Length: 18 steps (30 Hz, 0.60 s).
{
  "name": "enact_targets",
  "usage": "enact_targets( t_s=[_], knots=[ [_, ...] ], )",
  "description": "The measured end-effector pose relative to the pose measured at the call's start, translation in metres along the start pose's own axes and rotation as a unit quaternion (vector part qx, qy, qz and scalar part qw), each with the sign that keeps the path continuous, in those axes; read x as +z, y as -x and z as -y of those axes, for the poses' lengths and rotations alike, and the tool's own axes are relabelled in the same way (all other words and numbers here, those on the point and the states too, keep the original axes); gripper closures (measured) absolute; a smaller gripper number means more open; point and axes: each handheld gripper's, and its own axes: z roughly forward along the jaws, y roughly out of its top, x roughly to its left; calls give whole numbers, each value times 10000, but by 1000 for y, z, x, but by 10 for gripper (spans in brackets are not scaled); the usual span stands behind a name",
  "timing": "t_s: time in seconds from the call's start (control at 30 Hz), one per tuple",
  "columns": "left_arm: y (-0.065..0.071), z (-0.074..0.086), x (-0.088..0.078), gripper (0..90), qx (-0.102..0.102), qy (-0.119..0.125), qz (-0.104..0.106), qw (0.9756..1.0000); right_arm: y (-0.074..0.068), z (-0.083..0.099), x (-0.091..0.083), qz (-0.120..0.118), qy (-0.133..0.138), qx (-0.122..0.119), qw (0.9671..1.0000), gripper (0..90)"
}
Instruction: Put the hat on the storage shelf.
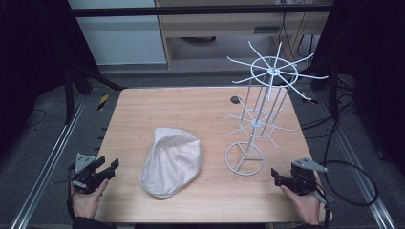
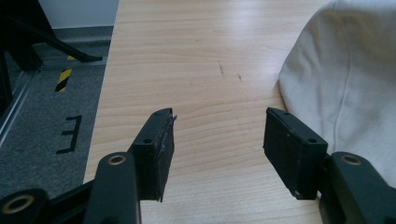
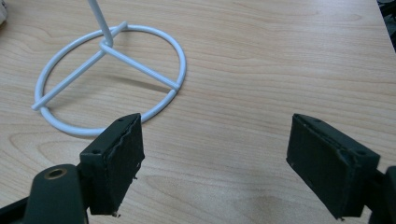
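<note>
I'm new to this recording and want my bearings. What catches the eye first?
A tall white wire rack with spoked arms stands at the table's right side. A cream cap lies flat near the table's middle. The left gripper and right gripper sit open at the near corners.

I see the table (image 1: pixel 200 102) evenly lit from overhead, surroundings dark toward nine and three o'clock; soft shadows, mild glare in my gripper views, slight softness overall.

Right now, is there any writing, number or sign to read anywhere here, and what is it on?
"E": a black mark on the grey floor left of the table, seen in the left gripper view; it may be a 3 or an E.
Yellow-and-black stripes: floor tape, no words.
</note>
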Motion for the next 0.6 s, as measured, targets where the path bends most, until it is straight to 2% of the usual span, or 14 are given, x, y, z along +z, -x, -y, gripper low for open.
enact_targets(
  t_s=[0.17, 0.2, 0.27, 0.47, 0.6],
  knots=[
    [7, -3, -3, 452, 62, 3, 23, 10000, 0, 1, -1, 20, 18, -33, 10000, 185],
    [11, -5, -3, 453, 99, -104, 100, 9998, -1, 1, -2, 10, 19, -37, 10000, 185],
    [14, -7, -4, 451, 145, -140, 137, 9997, -1, 1, -3, 36, 41, -77, 10000, 185],
    [27, -15, -6, 385, 161, -95, 203, 9996, -6, 1, -3, 7, 37, -96, 9999, 183],
    [36, -21, -6, 357, 219, -125, 340, 9991, -5, 2, -2, 30, 51, -119, 9999, 182]
  ],
)
